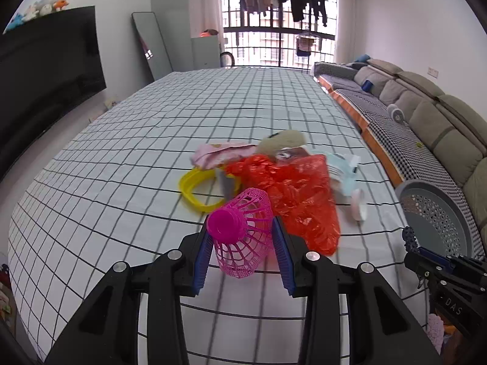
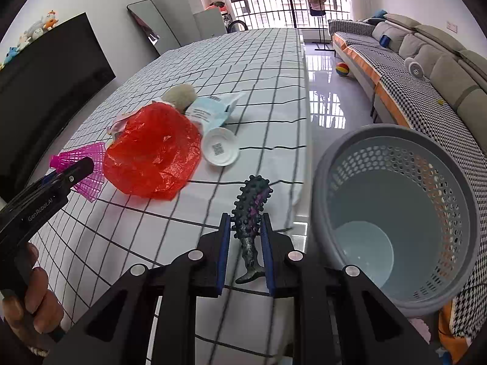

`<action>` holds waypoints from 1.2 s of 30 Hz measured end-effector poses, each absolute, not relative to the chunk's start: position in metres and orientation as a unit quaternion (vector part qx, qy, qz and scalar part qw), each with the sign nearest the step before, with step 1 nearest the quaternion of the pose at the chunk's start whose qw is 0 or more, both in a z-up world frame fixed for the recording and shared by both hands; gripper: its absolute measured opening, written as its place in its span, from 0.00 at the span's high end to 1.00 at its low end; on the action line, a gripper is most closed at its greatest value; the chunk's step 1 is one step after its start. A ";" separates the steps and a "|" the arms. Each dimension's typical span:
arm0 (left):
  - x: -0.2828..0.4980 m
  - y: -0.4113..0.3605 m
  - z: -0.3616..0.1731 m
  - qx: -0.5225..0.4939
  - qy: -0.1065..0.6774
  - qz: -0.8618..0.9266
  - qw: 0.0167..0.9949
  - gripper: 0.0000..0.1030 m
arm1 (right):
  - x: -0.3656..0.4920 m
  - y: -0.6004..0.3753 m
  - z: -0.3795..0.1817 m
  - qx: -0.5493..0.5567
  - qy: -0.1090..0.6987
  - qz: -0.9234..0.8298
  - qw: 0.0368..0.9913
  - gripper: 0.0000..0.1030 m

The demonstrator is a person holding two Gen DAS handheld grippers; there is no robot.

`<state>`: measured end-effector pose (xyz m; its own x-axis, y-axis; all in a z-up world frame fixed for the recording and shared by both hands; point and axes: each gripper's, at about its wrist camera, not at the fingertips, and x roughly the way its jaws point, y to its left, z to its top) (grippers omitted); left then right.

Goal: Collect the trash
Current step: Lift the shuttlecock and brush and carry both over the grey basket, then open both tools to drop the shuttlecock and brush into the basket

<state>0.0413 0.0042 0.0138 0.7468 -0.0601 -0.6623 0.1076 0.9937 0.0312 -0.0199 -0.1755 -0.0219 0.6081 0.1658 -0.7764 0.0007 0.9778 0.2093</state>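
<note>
A pink plastic shuttlecock sits pinched between the blue pads of the left gripper, its round cork end pointing back at the camera and its lattice skirt fanning away over the worktop, a surface covered by a white cloth with a black grid. In the right wrist view the same shuttlecock shows at the far left, held at the tip of the left gripper, whose handle is gripped by a hand. The right gripper is closed on a dark, knobbly sea-creature toy with purple patches, its bumpy body standing up between the pads and its tail hanging below them. Just beyond the shuttlecock lies the rest of the trash heap: a crumpled red plastic bag, a yellow ring-shaped piece to its left, a pink wrapper behind it, a beige lump at the back, a pale blue packet and a white round lid on the right side. Beside the worktop's right edge stands a grey perforated basket, with a pale blue disc lying at its bottom. Further right runs a grey sofa.
</note>
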 end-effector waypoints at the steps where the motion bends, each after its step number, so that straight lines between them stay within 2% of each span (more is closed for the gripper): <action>1: 0.039 -0.008 0.015 0.040 0.352 -0.053 0.934 0.63 | -0.025 -0.185 -0.021 0.099 0.438 0.040 0.893 0.81; 15: 0.014 -0.161 0.038 0.087 0.338 -0.180 0.920 0.63 | -0.075 -0.320 -0.023 0.169 0.410 -0.042 0.895 0.81; 28: 0.030 -0.244 -0.011 0.129 0.392 -0.235 0.880 0.63 | -0.077 -0.369 -0.053 0.196 0.428 -0.050 0.881 0.81; 32: 0.034 -0.250 -0.023 0.131 0.406 -0.248 0.870 0.59 | -0.075 -0.373 -0.058 0.191 0.432 -0.053 0.880 0.81; 33: 0.033 -0.251 -0.025 0.132 0.406 -0.248 0.870 0.54 | -0.075 -0.374 -0.058 0.192 0.432 -0.054 0.879 0.80; 34: 0.033 -0.251 -0.026 0.133 0.406 -0.248 0.869 0.44 | -0.076 -0.374 -0.059 0.192 0.430 -0.057 0.880 0.77; 35: 0.032 -0.252 -0.025 0.133 0.405 -0.246 0.870 0.41 | -0.077 -0.375 -0.058 0.191 0.427 -0.061 0.882 0.68; 36: 0.031 -0.253 -0.025 0.132 0.404 -0.245 0.871 0.39 | -0.078 -0.376 -0.057 0.191 0.423 -0.065 0.883 0.64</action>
<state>0.0314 -0.2526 -0.0248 0.5537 -0.3209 -0.7684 0.5339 0.8450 0.0319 -0.0784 -0.3755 -0.0573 0.6342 0.0470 -0.7718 0.2767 0.9183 0.2833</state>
